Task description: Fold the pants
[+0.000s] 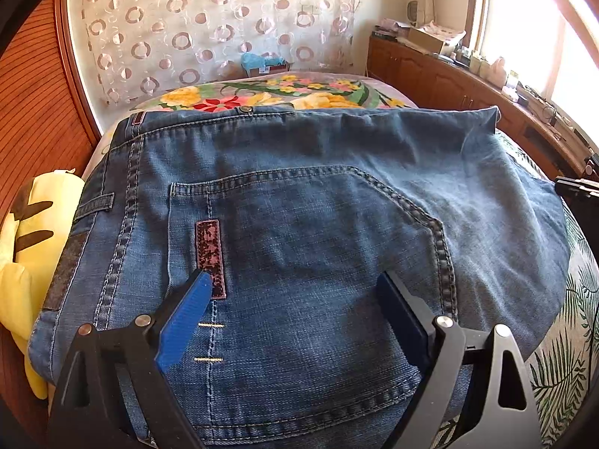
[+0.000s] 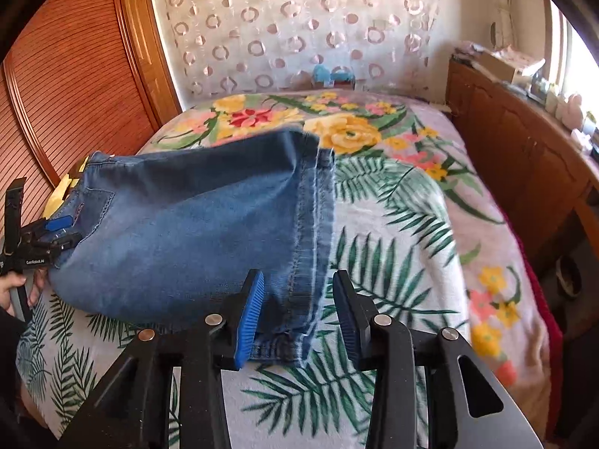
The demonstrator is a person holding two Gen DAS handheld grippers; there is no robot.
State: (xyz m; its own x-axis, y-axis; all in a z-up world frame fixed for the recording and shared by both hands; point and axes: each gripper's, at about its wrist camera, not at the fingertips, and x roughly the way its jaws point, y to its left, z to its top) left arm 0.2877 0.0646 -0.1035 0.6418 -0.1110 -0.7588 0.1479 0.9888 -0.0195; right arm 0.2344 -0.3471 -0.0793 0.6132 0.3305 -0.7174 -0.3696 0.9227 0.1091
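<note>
Blue jeans (image 1: pixel 299 205) lie folded on a floral bedspread (image 2: pixel 393 194), back pocket up and waistband at the left. My left gripper (image 1: pixel 295 292) is open, its blue pads (image 1: pixel 187 318) spread over the back pocket near the dark red label (image 1: pixel 210 258). In the right wrist view the jeans (image 2: pixel 187 232) lie left of centre with the leg hems (image 2: pixel 314 224) at their right end. My right gripper (image 2: pixel 297 292) is open just above the hem corner. The left gripper (image 2: pixel 56 228) shows at the jeans' left end.
A yellow plush toy (image 1: pixel 33 247) lies at the bed's left edge beside a slatted wooden door (image 2: pixel 75 86). A wooden cabinet (image 2: pixel 524 157) with clutter runs along the right under a window. A patterned curtain (image 1: pixel 209 26) hangs behind the bed.
</note>
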